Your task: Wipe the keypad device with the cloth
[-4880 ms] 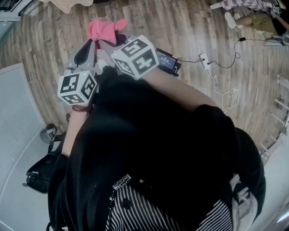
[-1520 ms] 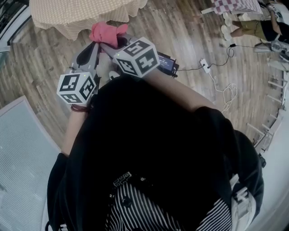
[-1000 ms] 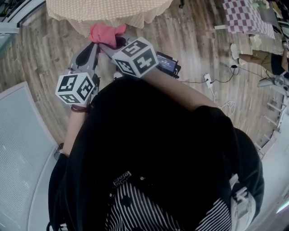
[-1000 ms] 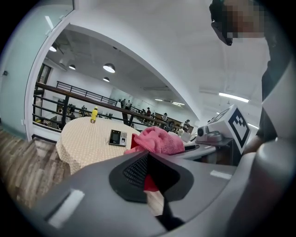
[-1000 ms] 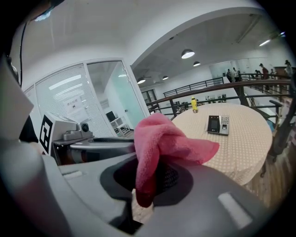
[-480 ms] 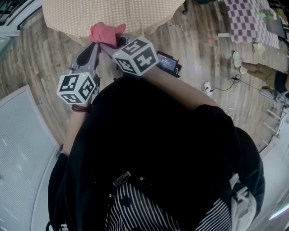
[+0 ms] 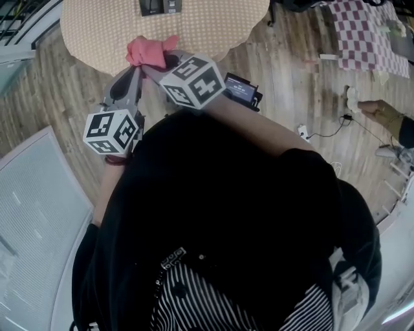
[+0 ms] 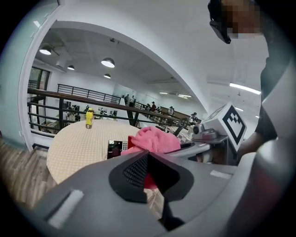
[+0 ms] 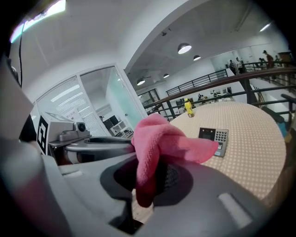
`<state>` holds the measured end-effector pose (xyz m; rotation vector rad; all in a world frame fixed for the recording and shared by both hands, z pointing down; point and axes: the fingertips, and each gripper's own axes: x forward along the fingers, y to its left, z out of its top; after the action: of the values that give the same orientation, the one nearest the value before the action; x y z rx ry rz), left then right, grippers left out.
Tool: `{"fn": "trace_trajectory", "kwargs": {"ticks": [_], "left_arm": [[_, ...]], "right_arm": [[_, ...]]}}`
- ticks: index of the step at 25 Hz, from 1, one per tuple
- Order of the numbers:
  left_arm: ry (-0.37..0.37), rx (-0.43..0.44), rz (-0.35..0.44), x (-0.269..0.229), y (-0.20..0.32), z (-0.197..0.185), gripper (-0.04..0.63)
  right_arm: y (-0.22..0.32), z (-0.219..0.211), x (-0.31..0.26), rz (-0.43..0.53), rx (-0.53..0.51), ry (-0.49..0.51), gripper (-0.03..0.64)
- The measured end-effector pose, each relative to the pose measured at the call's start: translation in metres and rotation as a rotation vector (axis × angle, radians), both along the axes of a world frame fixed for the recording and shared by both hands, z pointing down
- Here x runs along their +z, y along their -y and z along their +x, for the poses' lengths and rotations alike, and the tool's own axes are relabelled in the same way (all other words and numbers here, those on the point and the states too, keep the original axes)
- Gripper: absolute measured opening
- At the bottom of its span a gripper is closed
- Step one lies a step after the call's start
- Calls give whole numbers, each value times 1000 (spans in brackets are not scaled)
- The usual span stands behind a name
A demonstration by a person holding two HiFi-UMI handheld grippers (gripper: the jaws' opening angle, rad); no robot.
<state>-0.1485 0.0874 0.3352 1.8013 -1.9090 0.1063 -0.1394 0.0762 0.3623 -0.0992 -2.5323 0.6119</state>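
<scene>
The keypad device (image 7: 160, 6) lies flat on the round, beige-clothed counter (image 7: 97, 32), toward its far side and untouched. From the head view it sits at roughly 12 o'clock from both tools, with its long axis running 9 to 3 o'clock, screen half and button half side by side. The right tool (image 9: 149, 169) is clamped on the pink cloth (image 9: 159, 139), which bunches up out of its jaws and flops forward. From that tool's own view the device lies ahead, at about 2 o'clock of the cloth and well apart from it. The left tool (image 8: 147, 161) has its jaws drawn together at the tips. A sliver of pink shows in the slit below them, and I cannot tell whether it nips the cloth too or only stands just beside it. In the head view the cloth hangs over the counter's near edge, at the 6 o'clock side. I judge wiping has not begun. The coming move is a reach straight out toward 12 o'clock, and the right tool, cloth-bearing and slightly farther forward, is the better placed. A small yellow bottle (image 8: 89, 117) stands farther back on the counter.
</scene>
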Motion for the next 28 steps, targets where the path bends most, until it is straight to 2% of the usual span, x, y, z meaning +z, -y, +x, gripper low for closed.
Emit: {"fn": "trace_trajectory", "kwargs": {"ticks": [9, 20, 28], "left_arm": [[23, 16, -14, 5, 77, 3, 3], [17, -8, -25, 3, 107, -19, 3], [31, 93, 3, -3, 153, -38, 3]], "right_arm": [[76, 2, 5, -37, 0, 19, 61], [102, -17, 5, -76, -26, 36, 61], [147, -35, 0, -57, 74, 49, 61]]}}
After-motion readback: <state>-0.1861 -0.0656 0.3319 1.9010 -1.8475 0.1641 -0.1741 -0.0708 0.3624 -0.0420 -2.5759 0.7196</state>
